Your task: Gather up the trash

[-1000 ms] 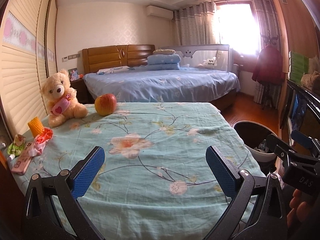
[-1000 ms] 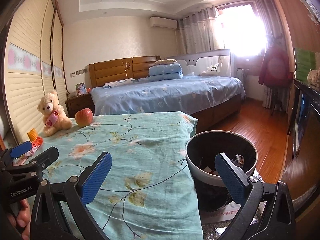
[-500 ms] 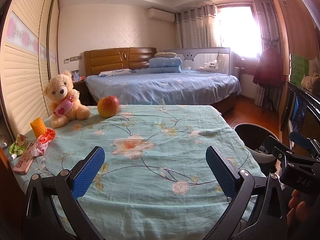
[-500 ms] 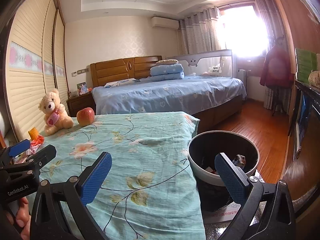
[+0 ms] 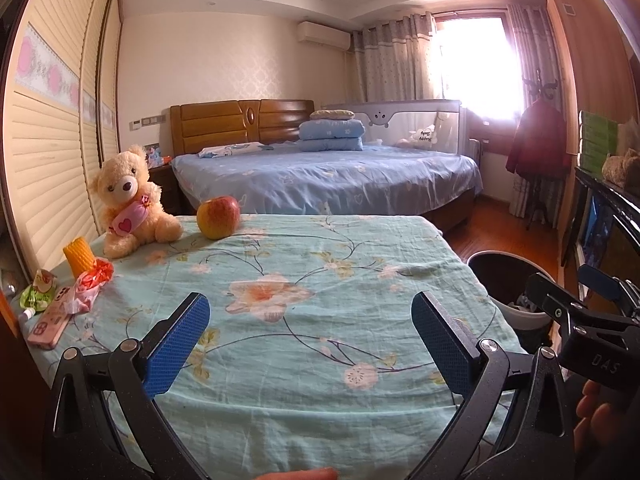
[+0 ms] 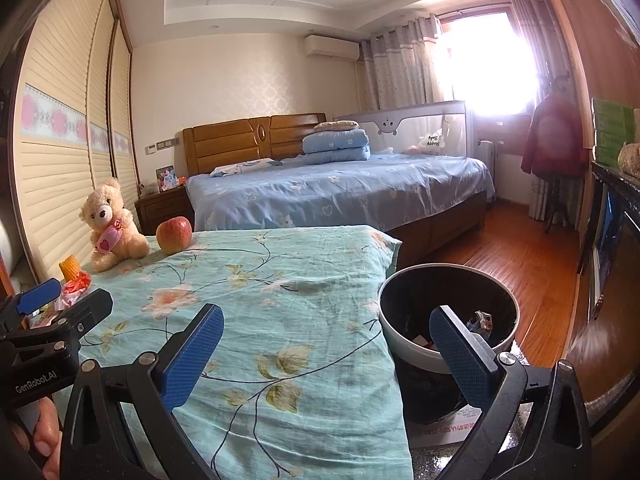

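A table under a teal flowered cloth (image 5: pixel 320 312) lies before both grippers. At its left edge lie a red and pink crumpled wrapper (image 5: pixel 90 286), a green snack pouch (image 5: pixel 38 292) and a pink phone (image 5: pixel 50 322). My left gripper (image 5: pixel 310 342) is open and empty above the table's near side. My right gripper (image 6: pixel 326 350) is open and empty at the table's right edge, beside a black bin with a white rim (image 6: pixel 448 312) that holds some trash. The bin also shows in the left wrist view (image 5: pixel 508 280).
A teddy bear (image 5: pixel 130 204), an apple (image 5: pixel 218 216) and an orange corn cob piece (image 5: pixel 78 256) stand at the table's far left. A blue bed (image 5: pixel 328 180) is behind. A dark cabinet (image 6: pixel 612 264) lines the right, over wooden floor (image 6: pixel 512 256).
Both views have drawn back and tilted up a little, so the table and bin sit lower in frame. Both grippers stay open and empty.
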